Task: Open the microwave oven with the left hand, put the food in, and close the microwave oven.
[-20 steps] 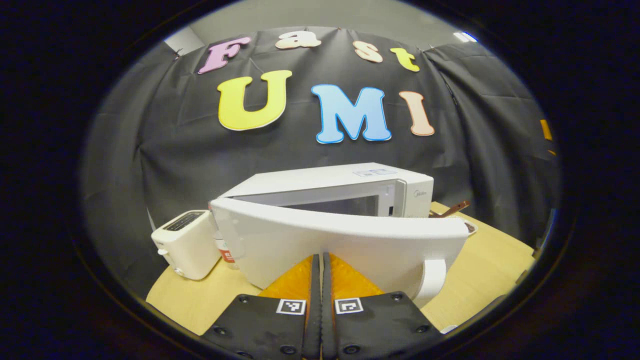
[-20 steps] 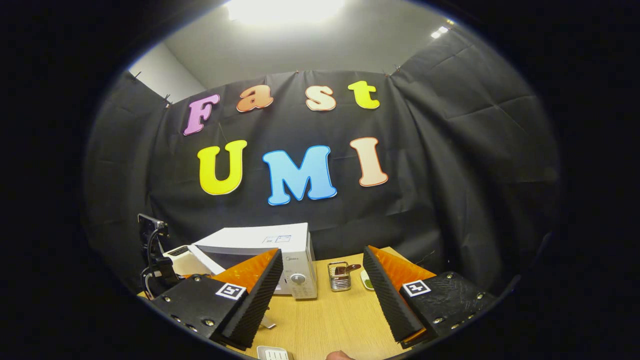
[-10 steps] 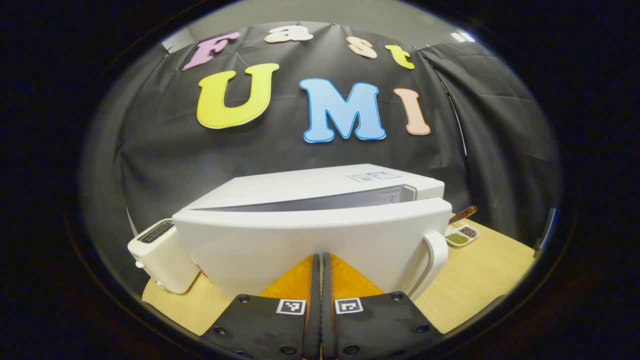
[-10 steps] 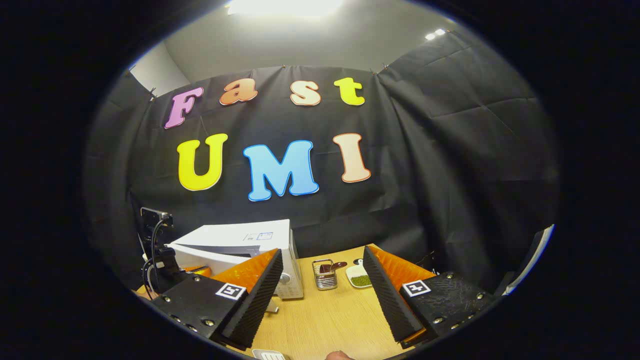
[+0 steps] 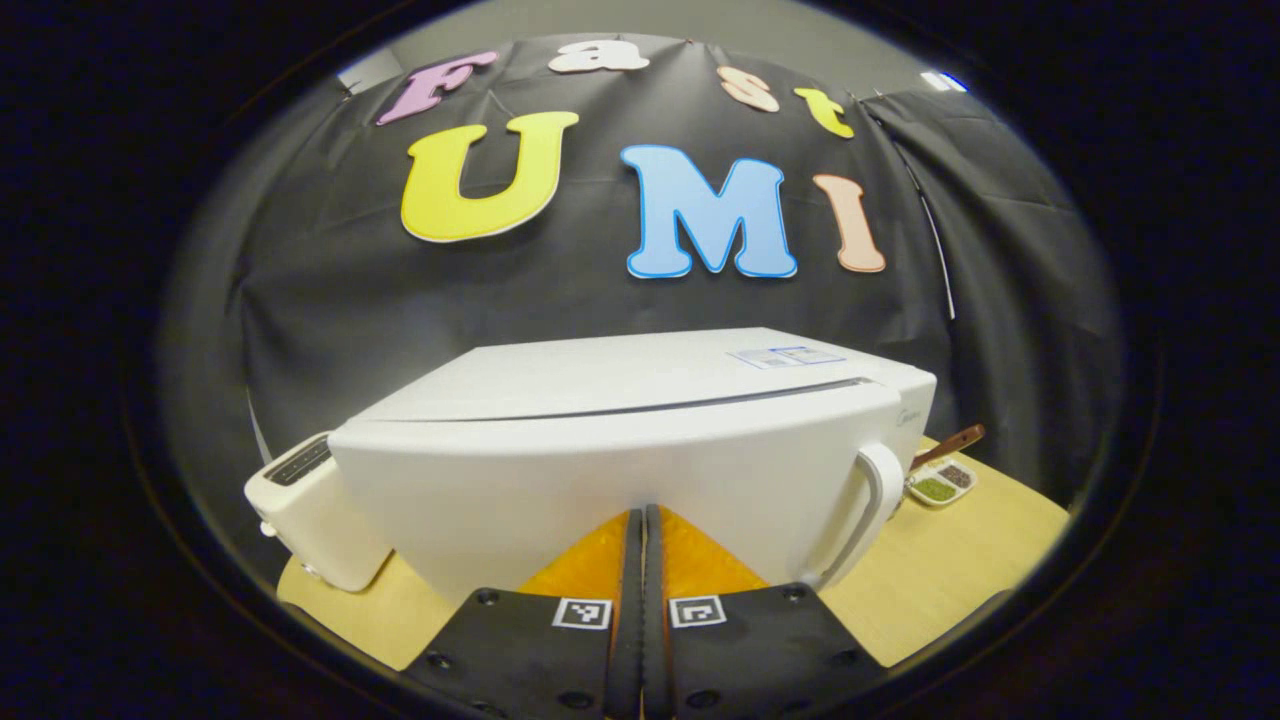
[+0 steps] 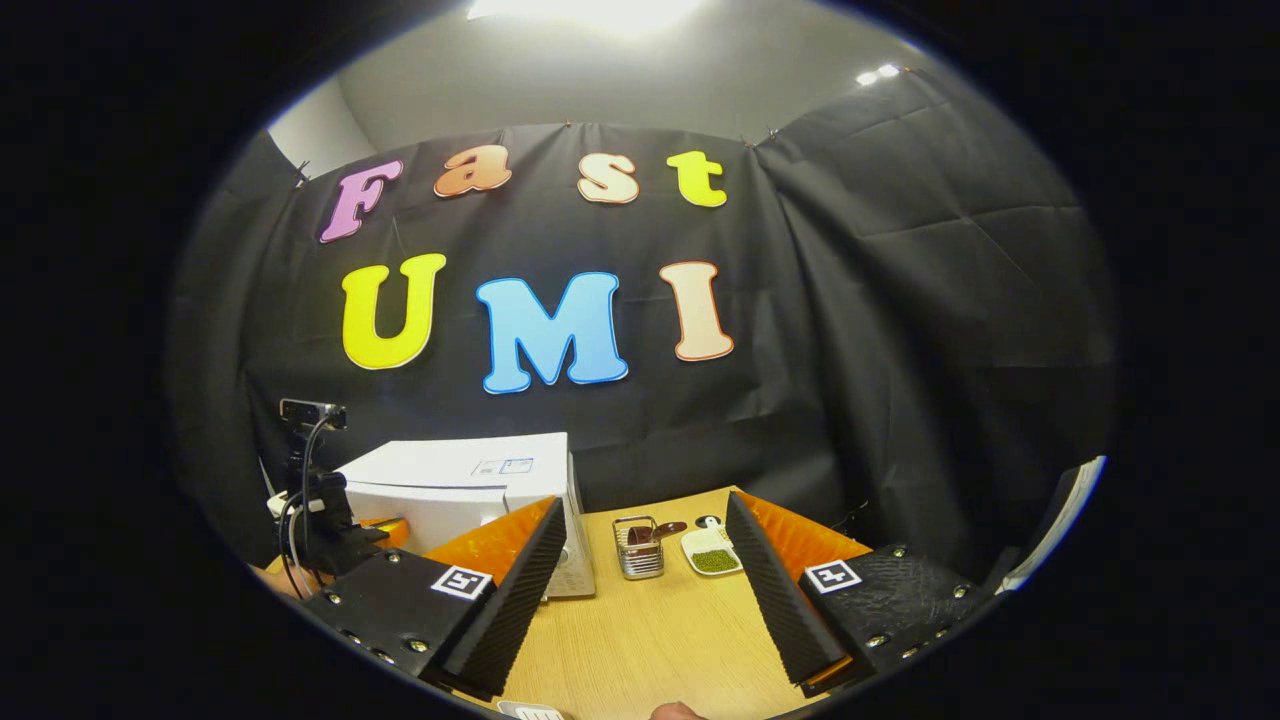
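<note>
The microwave oven (image 5: 640,420) sits on the counter (image 5: 950,560), and its door (image 5: 600,480) has swung almost shut since a moment ago (just a thin crack is left on top). The left claw (image 5: 643,530), pinched closed with nothing in it, pushes on the door. The right claw (image 6: 640,590) hangs wide open and empty, so I think the job is nearly done.

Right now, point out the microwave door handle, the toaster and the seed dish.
handle (image 5: 880,500), left gripper view, middle of its curved bar.
toaster (image 5: 310,520), left gripper view, its front side wall.
seed dish (image 6: 712,553), right gripper view, rim beside the green seeds.
</note>
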Demonstrator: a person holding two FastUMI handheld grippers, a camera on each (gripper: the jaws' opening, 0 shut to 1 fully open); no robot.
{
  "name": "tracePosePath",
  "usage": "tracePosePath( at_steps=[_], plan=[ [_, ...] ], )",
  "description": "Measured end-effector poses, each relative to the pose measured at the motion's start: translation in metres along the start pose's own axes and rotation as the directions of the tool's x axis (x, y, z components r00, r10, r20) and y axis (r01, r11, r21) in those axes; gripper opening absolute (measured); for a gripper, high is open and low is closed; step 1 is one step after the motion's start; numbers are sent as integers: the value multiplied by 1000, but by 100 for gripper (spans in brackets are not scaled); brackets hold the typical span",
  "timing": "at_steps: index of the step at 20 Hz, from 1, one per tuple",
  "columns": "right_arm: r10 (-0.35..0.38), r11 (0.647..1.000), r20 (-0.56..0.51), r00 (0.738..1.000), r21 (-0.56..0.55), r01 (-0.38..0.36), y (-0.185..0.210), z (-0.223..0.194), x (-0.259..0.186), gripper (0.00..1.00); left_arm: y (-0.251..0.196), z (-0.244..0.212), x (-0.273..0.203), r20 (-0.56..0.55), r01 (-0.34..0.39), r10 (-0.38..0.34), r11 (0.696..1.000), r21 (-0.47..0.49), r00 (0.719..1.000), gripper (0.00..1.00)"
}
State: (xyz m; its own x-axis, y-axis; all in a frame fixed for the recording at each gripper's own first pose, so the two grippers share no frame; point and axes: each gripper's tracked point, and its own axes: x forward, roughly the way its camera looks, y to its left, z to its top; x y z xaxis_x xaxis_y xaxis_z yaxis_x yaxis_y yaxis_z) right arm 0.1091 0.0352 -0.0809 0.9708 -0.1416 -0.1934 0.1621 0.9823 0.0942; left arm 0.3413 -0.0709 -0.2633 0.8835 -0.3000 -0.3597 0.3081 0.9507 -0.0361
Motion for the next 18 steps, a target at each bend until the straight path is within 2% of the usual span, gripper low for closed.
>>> tracePosePath(
  at_steps=[4,8,14,18],
  plan=[
    [23,1000,-7,1000,-11,-23,10,-1,0,98,0,-1,8,-28,-22,22,1000,3,999,7],
    [78,997,-4,997,-15,-79,24,1,-10,98,-9,4,2,-26,-49,49,999,2,998,7],
    [198,980,20,980,-35,-197,25,11,-34,98,-31,62,-84,123,-67,73,996,-57,990,7],
    [228,973,25,973,-22,-228,6,13,-48,98,-50,94,-147,198,-87,94,995,-45,976,7]
  ],
)
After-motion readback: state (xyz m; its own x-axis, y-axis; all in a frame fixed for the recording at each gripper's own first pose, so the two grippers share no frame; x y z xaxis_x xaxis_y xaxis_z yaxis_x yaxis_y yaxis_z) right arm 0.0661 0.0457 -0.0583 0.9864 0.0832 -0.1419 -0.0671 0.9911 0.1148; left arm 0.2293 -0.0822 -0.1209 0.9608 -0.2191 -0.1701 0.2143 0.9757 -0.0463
